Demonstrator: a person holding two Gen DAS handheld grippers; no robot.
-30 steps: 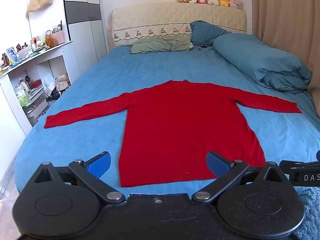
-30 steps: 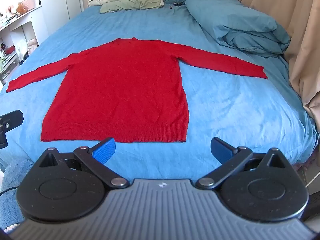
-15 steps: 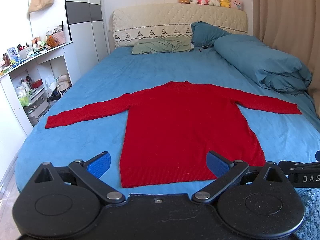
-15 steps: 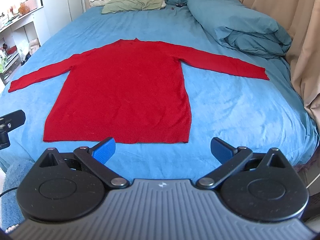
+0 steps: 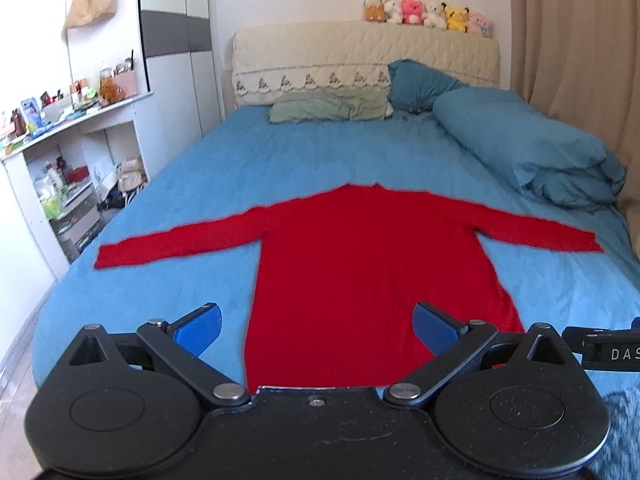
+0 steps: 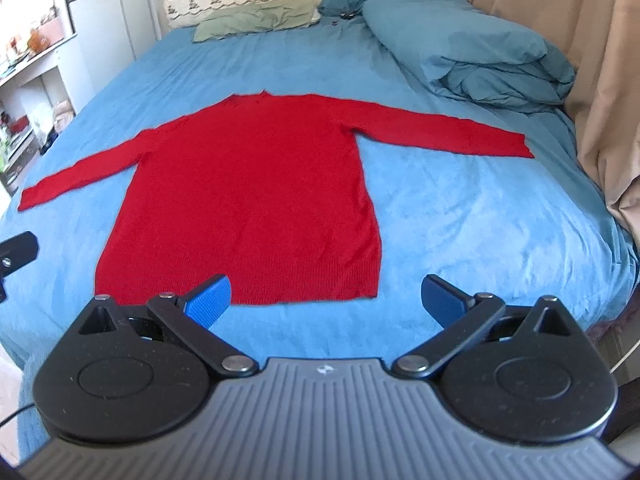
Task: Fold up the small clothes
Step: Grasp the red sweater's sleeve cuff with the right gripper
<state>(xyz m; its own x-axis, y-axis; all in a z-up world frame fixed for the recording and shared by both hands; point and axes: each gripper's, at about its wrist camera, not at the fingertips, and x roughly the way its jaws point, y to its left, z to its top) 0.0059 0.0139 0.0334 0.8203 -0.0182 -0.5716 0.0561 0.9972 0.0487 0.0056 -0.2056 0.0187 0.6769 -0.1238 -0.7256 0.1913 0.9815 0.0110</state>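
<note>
A red long-sleeved sweater (image 5: pixel 360 256) lies flat on the blue bed (image 5: pixel 224 184), sleeves spread to both sides, hem nearest me. It also shows in the right wrist view (image 6: pixel 256 200). My left gripper (image 5: pixel 318 326) is open and empty, hovering over the hem, left of its middle. My right gripper (image 6: pixel 326 300) is open and empty, just in front of the hem's right corner. The sweater's hem is partly hidden behind the left gripper's body.
A folded blue duvet (image 5: pixel 532 156) and pillows (image 5: pixel 328 106) lie at the bed's far right and head. White shelves (image 5: pixel 60 184) with clutter stand left of the bed. A beige curtain (image 6: pixel 600 80) hangs on the right. The bed's front edge is right below the grippers.
Both grippers have moved forward towards the sweater's hem, which now sits lower in both views. Both stay open. The sweater has not moved.
</note>
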